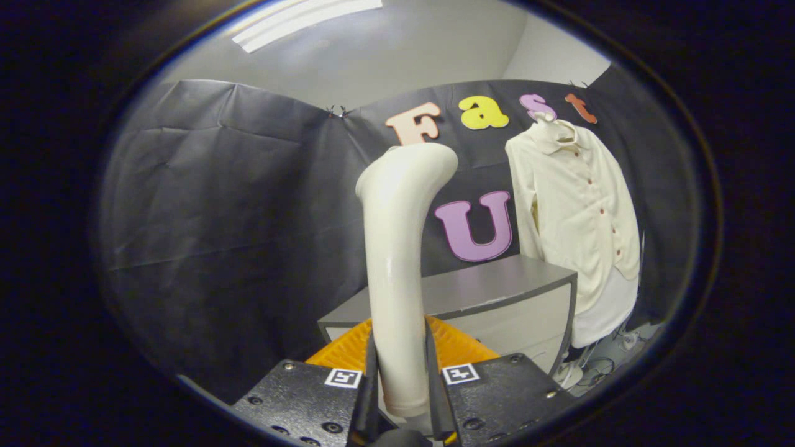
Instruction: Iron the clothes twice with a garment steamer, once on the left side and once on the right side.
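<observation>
My gripper is shut on the handle of a cream garment steamer, which rises upright between the fingers; its head bends to the right at the top. A cream button-up shirt hangs on a hanger against the booth wall, beyond the fingers and to the right of the steamer. The steamer head is apart from the shirt, with a wide gap between them.
A grey-topped cabinet stands just beyond the fingers, below and left of the shirt. An orange ribbed object lies right behind the fingers. Cables and small white items lie on the floor under the shirt.
</observation>
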### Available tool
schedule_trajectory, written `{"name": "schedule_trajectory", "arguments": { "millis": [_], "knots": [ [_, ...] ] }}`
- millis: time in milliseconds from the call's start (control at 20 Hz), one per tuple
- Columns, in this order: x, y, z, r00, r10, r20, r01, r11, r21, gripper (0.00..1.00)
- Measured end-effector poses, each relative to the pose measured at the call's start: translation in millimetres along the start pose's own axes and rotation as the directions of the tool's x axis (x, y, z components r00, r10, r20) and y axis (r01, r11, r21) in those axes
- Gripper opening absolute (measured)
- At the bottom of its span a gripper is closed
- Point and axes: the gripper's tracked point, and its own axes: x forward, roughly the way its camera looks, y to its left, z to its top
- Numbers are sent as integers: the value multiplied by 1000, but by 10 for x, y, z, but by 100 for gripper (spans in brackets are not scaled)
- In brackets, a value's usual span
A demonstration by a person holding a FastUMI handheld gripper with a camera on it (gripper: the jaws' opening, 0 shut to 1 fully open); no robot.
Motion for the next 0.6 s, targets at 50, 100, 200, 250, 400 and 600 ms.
{"name": "schedule_trajectory", "arguments": {
  "millis": [50, 100, 200, 250, 400, 600],
  "knots": [
    [-9, 0, -30, 1000, 4, -16, -4, 1000, 2, 33],
    [-20, 8, 8, 1000, 7, 5, -7, 1000, 11, 33],
    [-26, -34, 2, 1000, -2, 3, 2, 1000, 7, 33],
    [-28, -56, -63, 1000, -7, -20, 7, 1000, 10, 33],
    [-8, -80, -36, 1000, -10, -21, 10, 1000, 17, 33],
    [10, -153, -32, 1000, -23, -17, 23, 999, 40, 33]
  ]
}}
